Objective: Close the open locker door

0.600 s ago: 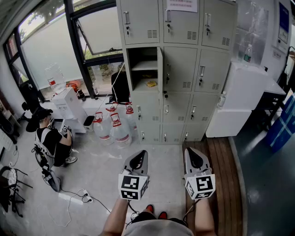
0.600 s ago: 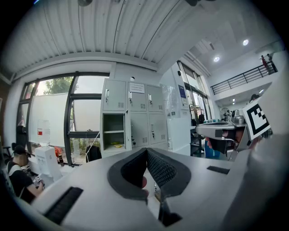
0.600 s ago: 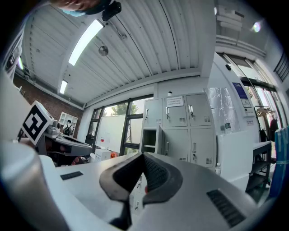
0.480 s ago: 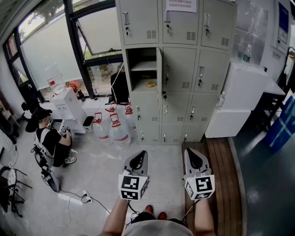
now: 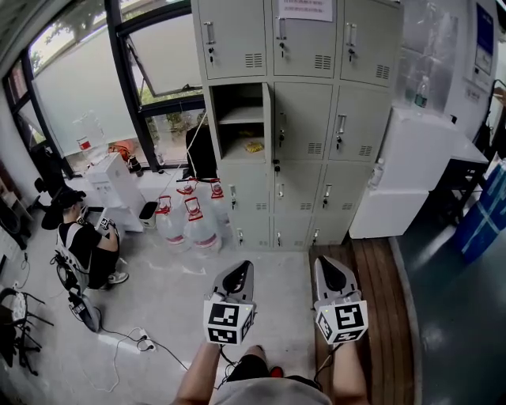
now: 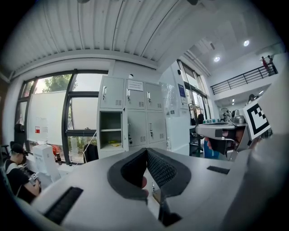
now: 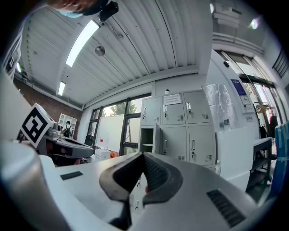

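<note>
Locker door [image 5: 268, 123]: grey metal, which I see swung fully open, edge-on to me.
Place: second row, left column of the locker bank [image 5: 316, 158], hinged on its right.

We can't make out the small yellow thing [image 5: 253, 146] inside the open grey metal locker [image 5: 237, 99]; the white paper notice [image 5: 304, 8] up top is cropped, its print unreadable.

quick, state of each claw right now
left claw: closed, holding nothing
right claw: closed, holding nothing
</note>
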